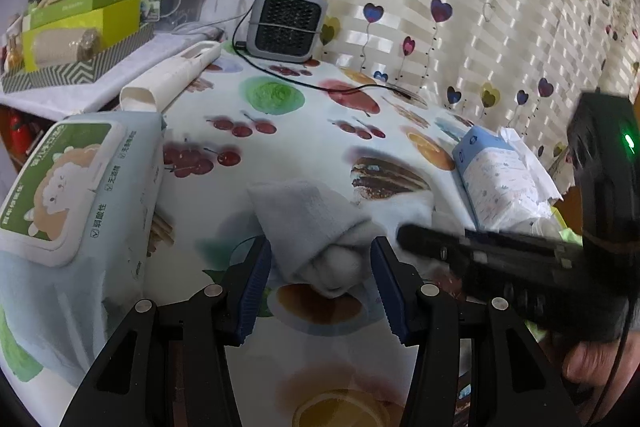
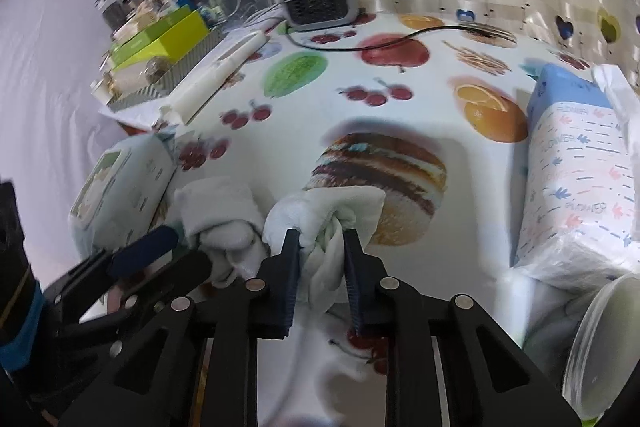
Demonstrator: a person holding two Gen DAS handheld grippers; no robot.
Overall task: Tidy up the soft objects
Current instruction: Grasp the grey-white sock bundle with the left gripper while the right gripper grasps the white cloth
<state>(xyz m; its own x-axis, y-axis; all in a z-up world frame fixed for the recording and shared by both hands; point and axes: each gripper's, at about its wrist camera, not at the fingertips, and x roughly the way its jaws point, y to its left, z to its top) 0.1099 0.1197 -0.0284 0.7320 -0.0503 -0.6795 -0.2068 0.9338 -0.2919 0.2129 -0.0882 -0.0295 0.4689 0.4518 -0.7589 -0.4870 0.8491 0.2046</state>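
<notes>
A rolled grey-white sock (image 1: pixel 308 219) lies on the fruit-print tablecloth (image 1: pixel 304 131). It fills the gap of my left gripper (image 1: pixel 320 259), whose blue pads touch it on both sides with the jaws standing wide. Just right of it is a bunched white cloth (image 2: pixel 320 211), and my right gripper (image 2: pixel 322 235) is shut on its crumpled near end. The two bundles sit side by side, with the sock (image 2: pixel 220 215) to the left. One of the left gripper's blue fingers (image 2: pixel 144 251) reaches in from the left edge. In the left wrist view the right gripper's black body (image 1: pixel 500 263) comes in from the right.
A wet-wipes pack (image 1: pixel 72 195) lies at the left. A blue tissue pack (image 2: pixel 580 187) and a clear tub (image 2: pixel 600 347) are at the right. A small grey heater (image 1: pixel 286 23) with its cable, a white tube (image 1: pixel 172 75) and a tray of boxes (image 1: pixel 80 67) stand at the back.
</notes>
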